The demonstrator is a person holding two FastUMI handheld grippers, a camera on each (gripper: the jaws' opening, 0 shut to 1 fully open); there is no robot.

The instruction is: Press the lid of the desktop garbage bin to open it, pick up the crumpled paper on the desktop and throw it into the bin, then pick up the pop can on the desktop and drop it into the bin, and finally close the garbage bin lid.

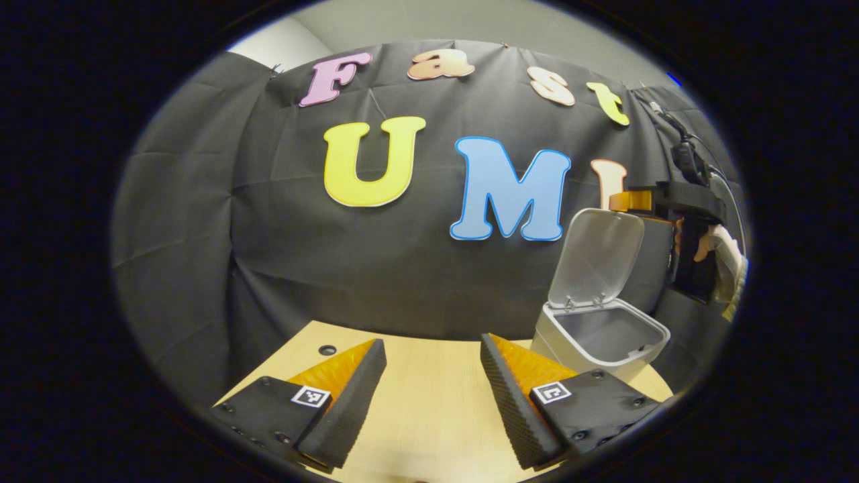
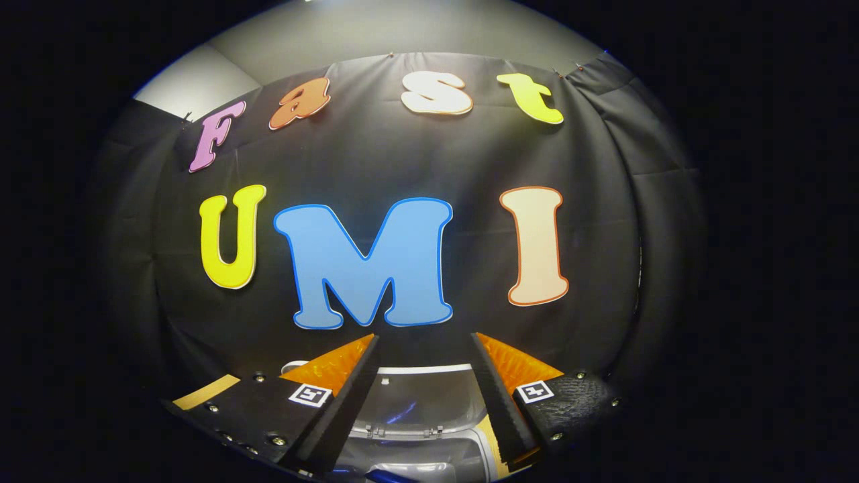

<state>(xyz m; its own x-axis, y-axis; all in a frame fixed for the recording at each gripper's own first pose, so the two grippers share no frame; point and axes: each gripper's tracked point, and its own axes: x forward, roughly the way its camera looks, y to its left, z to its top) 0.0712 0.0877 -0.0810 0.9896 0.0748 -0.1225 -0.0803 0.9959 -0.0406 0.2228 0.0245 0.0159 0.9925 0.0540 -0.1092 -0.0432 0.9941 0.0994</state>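
In the left gripper view, the left gripper (image 1: 433,392) hangs low over the pale wooden desk (image 1: 429,402), its jaws spread wide apart and released, with nothing between them but bare desk top. A small dark hole (image 1: 327,350) sits in the desk near its far left edge, just beyond the left finger. To the right and a little farther off stands the white garbage bin (image 1: 600,339) on the desk, close to the right finger but apart from it. Its lid (image 1: 596,258) stands upright, tilted back on the far hinge, so the mouth of the bin is open; the inside looks grey and I cannot tell what lies in it. High at the right, above and beyond the bin, the right gripper (image 1: 678,235) shows with a gloved hand (image 1: 721,258) wrapped round its body and a cable (image 1: 691,151) running up behind it. The black cloth wall (image 1: 201,221) closes the far side.

In the right gripper view, the right gripper (image 2: 426,402) is held above the bin, looking toward the cloth wall. Its jaws are open and released, holding nothing. Between and below the fingers, the raised lid's pale edge (image 2: 423,370) and the bin's rim show near the bottom. A sliver of desk (image 2: 205,392) peeps out at lower left.
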